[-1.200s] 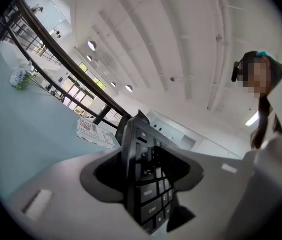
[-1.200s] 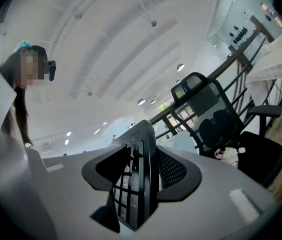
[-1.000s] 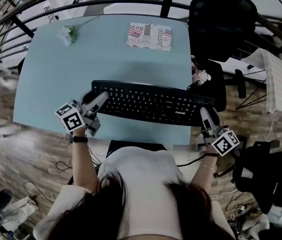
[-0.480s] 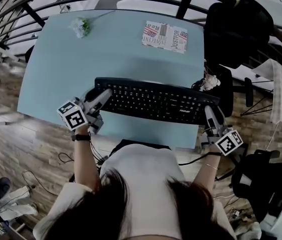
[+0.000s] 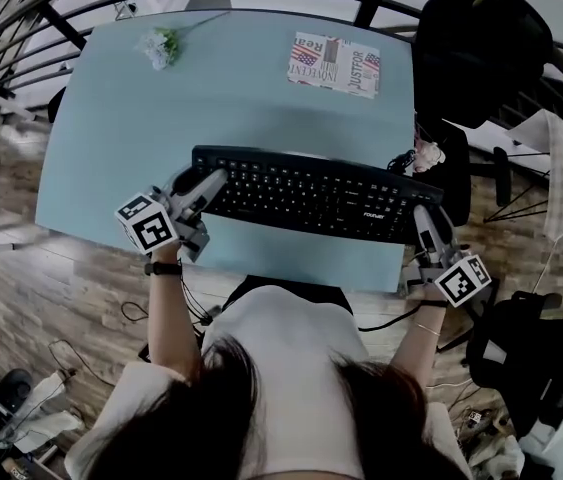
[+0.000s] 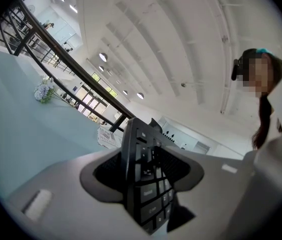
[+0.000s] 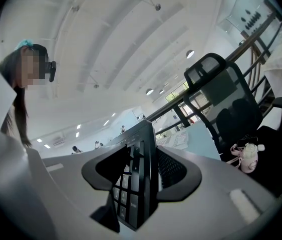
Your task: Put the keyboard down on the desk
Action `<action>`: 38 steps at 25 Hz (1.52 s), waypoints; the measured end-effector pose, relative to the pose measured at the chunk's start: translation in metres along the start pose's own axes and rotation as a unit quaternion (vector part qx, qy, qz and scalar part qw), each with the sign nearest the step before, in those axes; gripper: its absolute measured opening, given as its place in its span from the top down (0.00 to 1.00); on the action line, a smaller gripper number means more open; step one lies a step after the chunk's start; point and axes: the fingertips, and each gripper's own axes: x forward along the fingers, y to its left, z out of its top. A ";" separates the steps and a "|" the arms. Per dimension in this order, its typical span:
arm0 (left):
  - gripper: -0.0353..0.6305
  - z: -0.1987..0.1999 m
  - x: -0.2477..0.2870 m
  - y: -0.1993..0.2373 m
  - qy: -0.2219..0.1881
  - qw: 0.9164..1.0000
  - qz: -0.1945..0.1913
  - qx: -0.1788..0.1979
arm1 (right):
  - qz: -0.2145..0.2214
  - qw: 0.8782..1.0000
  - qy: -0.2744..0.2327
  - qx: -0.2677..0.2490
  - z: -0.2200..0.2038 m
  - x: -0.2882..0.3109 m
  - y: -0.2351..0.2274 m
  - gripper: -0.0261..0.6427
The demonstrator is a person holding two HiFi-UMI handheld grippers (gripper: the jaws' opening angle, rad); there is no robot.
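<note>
A long black computer keyboard spans the 6 o'clock half of the pale blue worktop, its 3 o'clock end jutting past the edge. The left hand-held gripper grips its 9 o'clock end and the right hand-held gripper grips the other. The task looks nearly done: whether the keyboard rests on the surface or hangs just above it cannot be told, and both ends have yet to be released.
</note>
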 end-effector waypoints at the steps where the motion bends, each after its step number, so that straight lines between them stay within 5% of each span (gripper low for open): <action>1: 0.58 -0.001 0.001 0.000 0.002 1.000 0.000 -0.001 | -0.001 1.000 0.002 0.000 -0.001 0.000 -0.001 0.71; 22: 0.57 -0.032 0.015 0.030 0.044 0.999 0.021 -0.020 | -0.045 0.997 0.060 0.021 -0.039 0.005 -0.037 0.71; 38: 0.56 -0.074 0.056 0.110 0.093 0.991 0.072 -0.060 | -0.097 0.988 0.115 0.046 -0.098 0.053 -0.117 0.70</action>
